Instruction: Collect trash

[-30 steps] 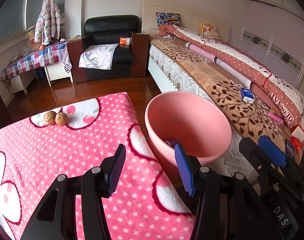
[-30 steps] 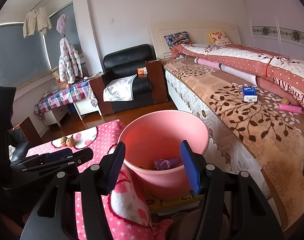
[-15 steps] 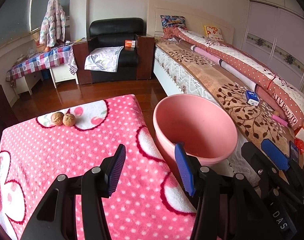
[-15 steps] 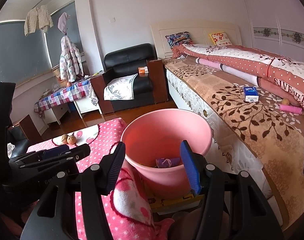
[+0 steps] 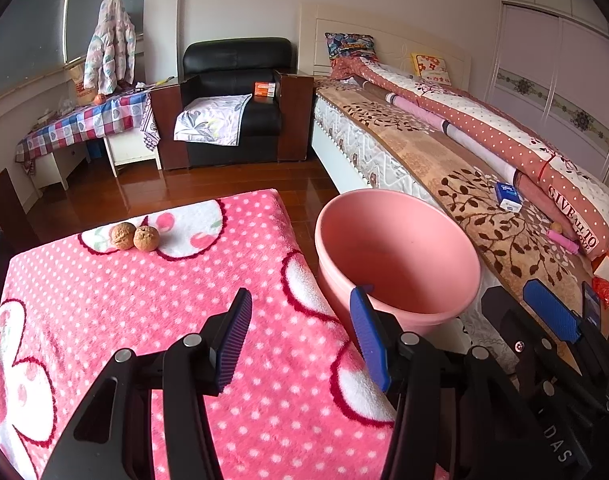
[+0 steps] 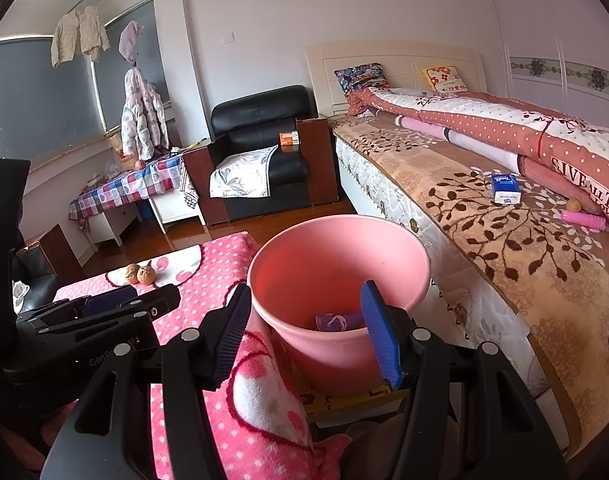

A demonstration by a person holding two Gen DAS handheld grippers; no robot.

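both claws are gaping apart, holding nothing — the left claw (image 5: 300, 332) and right claw (image 6: 304, 328) are hovering beside the pink bucket (image 6: 388, 240), two walnuts (image 5: 135, 236) sitting farther off.

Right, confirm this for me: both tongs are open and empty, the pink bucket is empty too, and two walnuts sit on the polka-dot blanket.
One thing is wrong: the pink bucket is not empty. The right wrist view shows a purple item lying at its bottom. The rest stands: the left tongs and right tongs are open and empty, and two walnuts sit on the polka-dot blanket.
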